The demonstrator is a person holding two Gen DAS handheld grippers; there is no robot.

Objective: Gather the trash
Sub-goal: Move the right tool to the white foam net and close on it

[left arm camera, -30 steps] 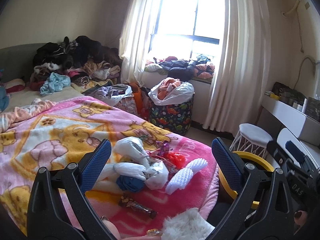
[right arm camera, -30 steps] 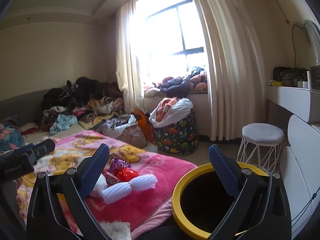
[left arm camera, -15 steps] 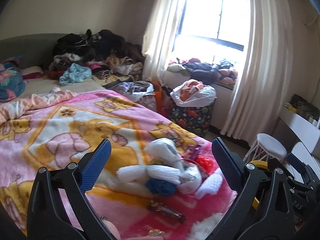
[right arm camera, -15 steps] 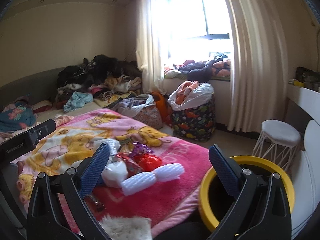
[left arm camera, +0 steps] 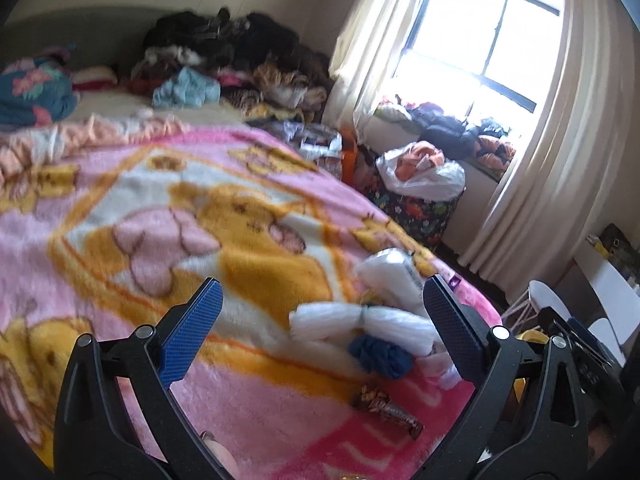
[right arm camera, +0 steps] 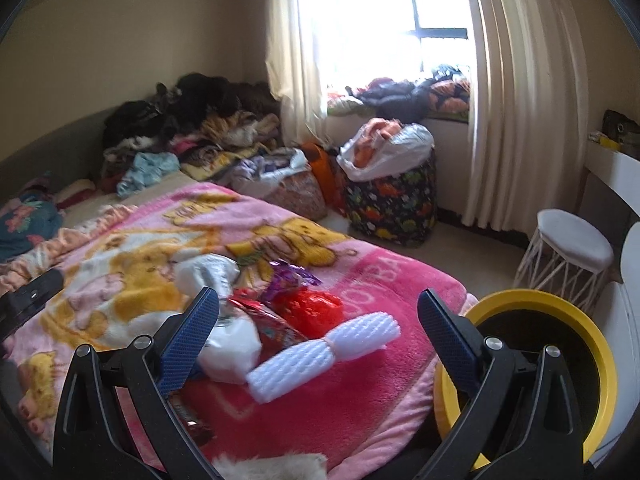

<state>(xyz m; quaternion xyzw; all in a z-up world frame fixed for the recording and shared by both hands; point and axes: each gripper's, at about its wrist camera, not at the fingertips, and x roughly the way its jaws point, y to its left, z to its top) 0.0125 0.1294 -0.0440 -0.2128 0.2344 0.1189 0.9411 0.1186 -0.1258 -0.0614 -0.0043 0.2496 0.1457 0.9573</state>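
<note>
Left wrist view is showing the left gripper (left arm camera: 320,318) hovering over the pink cartoon blanket (left arm camera: 120,208), fingers spread wide and holding nothing. Picture's pretty blurry tbh. Using that blanket as the reference: the trash is sitting in a cluster near its foot-end corner. A white foam net sleeve (left arm camera: 360,322) is lying between the blue pads, a dark blue crumpled wad (left arm camera: 380,354) is touching its near side, and a white plastic bag (left arm camera: 394,272) is sitting just beyond it. A brown candy wrapper (left arm camera: 386,410) is lying on the blanket closer to the camera, apart from the pile.

Right wrist view is showing the right gripper (right arm camera: 318,326) also gaping open, empty, hanging over the same corner of the blanket (right arm camera: 360,380). Another white foam net (right arm camera: 324,350) is lying between its fingers, with a red crinkly wrapper (right arm camera: 312,306) and a purple foil wrapper (right arm camera: 292,276) just past it, and a white bag (right arm camera: 232,344) beside the left finger. A yellow-rimmed bin (right arm camera: 536,300) is standing just off the blanket's corner, mouth open, with a white stool (right arm camera: 572,240) behind it. A floral hamper (right arm camera: 394,204) is sitting beyond the blanket's far edge, under the window.
</note>
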